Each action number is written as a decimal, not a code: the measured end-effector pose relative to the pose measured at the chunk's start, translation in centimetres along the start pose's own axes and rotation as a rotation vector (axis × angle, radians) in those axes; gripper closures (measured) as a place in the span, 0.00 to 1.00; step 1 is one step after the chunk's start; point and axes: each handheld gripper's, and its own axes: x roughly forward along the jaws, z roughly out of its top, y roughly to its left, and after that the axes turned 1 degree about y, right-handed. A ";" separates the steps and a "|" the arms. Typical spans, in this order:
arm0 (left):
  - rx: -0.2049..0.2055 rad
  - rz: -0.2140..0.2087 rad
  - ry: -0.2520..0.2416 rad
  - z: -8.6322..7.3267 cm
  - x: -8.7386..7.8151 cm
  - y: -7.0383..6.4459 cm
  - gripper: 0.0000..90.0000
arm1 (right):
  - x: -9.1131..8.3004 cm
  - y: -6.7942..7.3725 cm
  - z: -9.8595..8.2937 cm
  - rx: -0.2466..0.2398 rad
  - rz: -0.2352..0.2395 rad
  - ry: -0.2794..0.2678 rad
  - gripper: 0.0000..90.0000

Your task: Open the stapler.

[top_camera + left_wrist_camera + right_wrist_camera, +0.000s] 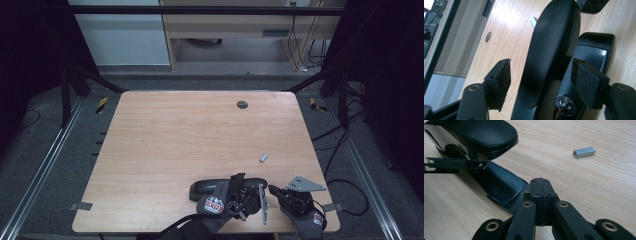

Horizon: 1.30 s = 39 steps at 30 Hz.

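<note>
A black stapler (212, 188) lies near the table's front edge with its top arm (549, 50) swung up off the base (596, 50). My left gripper (541, 80) is open, its pads (500, 81) standing on either side of the raised arm without closing on it. In the high view this left gripper (245, 189) sits over the stapler's right part. My right gripper (541, 185) is shut with nothing between its pads, its tips at the front end of the stapler base (499, 186). In the high view the right gripper (274, 190) is just right of the stapler. A strip of staples (584, 152) lies loose on the wood.
The staple strip (263, 158) lies a little beyond the grippers. A round dark grommet (242, 104) sits near the table's far edge. The wooden table (165, 145) ends just behind both hands. Cables (345, 187) trail off to the right.
</note>
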 end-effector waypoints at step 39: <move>0.015 0.051 0.009 0.1 0.3 -0.6 0.58 | 2.5 1.6 0.0 -0.035 0.071 0.074 1.00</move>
